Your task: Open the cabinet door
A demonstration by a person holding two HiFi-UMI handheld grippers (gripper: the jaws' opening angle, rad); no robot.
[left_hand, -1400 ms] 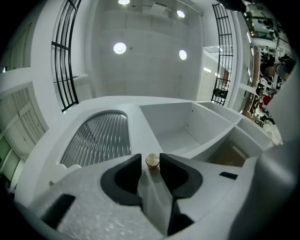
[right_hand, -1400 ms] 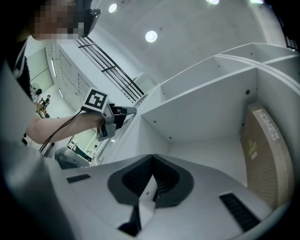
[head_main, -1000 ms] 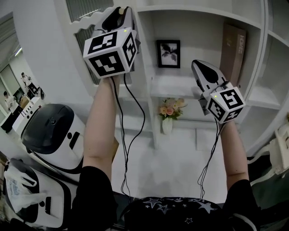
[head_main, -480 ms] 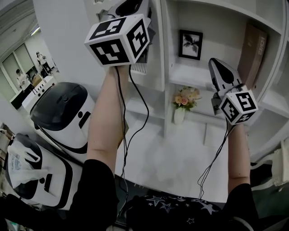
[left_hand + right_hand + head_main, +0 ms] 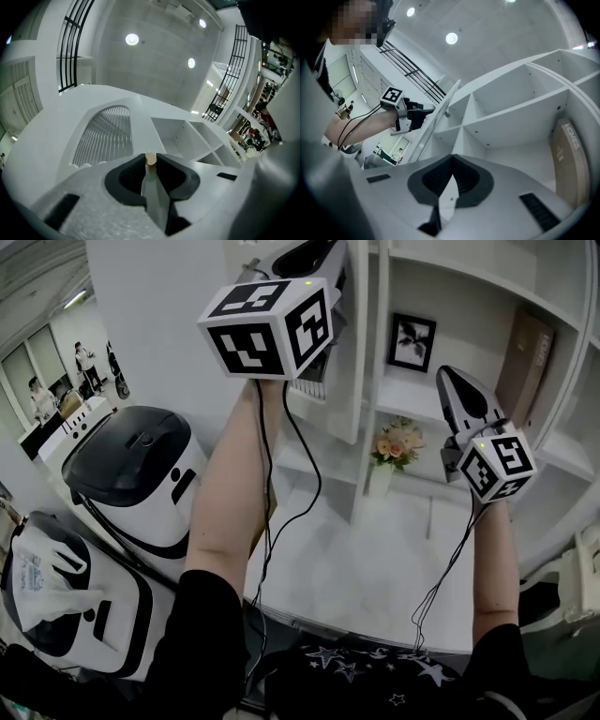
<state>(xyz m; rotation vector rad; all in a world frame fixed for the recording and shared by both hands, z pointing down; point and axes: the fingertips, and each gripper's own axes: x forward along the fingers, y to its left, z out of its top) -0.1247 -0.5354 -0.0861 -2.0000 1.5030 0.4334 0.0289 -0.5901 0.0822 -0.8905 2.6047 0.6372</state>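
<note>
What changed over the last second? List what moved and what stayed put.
The left gripper, clamped on the knob, has pulled the cabinet door further open, swinging it out from the shelves. Nothing was newly taken hold of or let go. The right gripper stays shut and empty, and the picture frame and flower vase sit unmoved.
</note>
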